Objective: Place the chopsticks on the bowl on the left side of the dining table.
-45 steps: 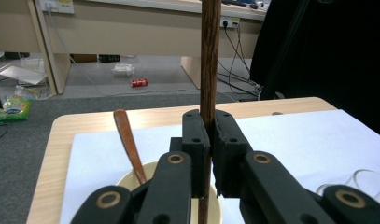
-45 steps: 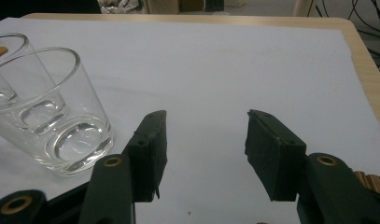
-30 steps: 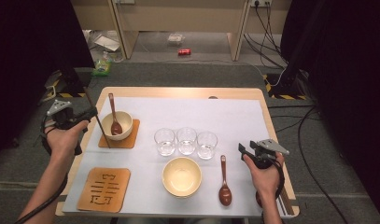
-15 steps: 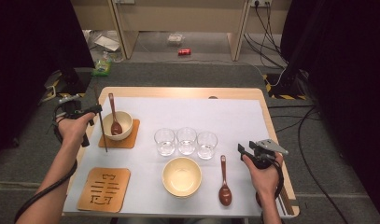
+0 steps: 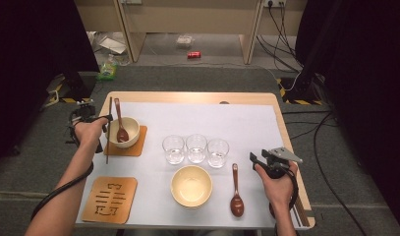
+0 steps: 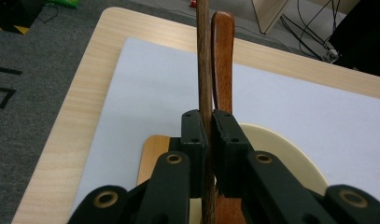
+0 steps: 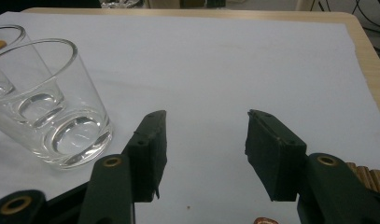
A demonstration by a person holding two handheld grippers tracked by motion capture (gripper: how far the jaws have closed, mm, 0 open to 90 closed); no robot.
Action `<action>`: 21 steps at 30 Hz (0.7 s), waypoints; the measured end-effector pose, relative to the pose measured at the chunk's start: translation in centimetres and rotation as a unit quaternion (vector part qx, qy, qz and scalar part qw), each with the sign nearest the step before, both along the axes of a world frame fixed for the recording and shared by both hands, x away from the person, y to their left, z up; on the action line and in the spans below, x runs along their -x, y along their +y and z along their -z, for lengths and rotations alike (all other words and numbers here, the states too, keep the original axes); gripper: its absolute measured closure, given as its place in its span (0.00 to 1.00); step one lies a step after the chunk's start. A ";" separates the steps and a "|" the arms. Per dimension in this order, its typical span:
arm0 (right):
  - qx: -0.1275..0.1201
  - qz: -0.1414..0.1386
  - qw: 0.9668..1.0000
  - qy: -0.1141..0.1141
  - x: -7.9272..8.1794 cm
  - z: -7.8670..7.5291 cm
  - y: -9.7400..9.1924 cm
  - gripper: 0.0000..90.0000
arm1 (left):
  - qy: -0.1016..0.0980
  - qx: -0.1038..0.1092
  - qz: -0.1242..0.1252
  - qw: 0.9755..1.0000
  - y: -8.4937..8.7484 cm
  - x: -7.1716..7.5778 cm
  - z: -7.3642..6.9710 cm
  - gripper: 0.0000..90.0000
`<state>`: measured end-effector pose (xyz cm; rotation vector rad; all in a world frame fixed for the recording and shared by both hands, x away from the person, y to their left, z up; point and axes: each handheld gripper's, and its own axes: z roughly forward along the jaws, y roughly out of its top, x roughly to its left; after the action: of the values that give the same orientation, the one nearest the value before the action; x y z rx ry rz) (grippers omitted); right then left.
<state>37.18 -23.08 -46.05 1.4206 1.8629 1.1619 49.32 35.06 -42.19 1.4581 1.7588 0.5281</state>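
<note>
Chopsticks (image 6: 205,70) clenched in left gripper (image 6: 207,128) beside bowl (image 5: 130,129); right gripper (image 7: 204,140) released near glasses (image 5: 196,148).

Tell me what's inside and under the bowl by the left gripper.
Inside the bowl rests a brown spoon, handle leaning on the rim. Beneath it lies an orange-brown coaster; its middle is covered by the bowl.

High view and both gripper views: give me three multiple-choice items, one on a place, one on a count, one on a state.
1. Where does the bowl with a spoon in it stand?
A. on a wooden coaster
B. on the bare paper
C. on the floor

2. How many glasses stand in the row?
A. two
B. three
C. five

3. What is the left claw doing?
A. hanging open
B. gripping a glass
C. clamped on a dark wooden stick

Key: 1 A, the coaster shows beneath the bowl; 2 B, three stand side by side; 3 C, the left gripper view shows both jaws pressing the stick.
</note>
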 end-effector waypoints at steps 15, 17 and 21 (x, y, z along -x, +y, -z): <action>0.002 -0.003 1.000 0.003 -0.1 0.1 0.0 0.53 | 0.013 -0.012 0.010 1.000 -0.7 0.0 0.7 0.92; 0.003 -0.003 1.000 0.002 -0.1 0.1 -0.1 0.53 | 0.010 -0.009 0.013 1.000 -0.7 0.1 0.6 0.92; 0.003 -0.003 1.000 0.003 -0.1 0.1 -0.1 0.53 | 0.010 -0.007 0.022 1.000 -0.6 0.3 0.3 0.89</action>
<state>37.24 -23.16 -46.14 1.4182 1.8738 1.1541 48.99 34.47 -42.52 1.5115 1.7378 0.5054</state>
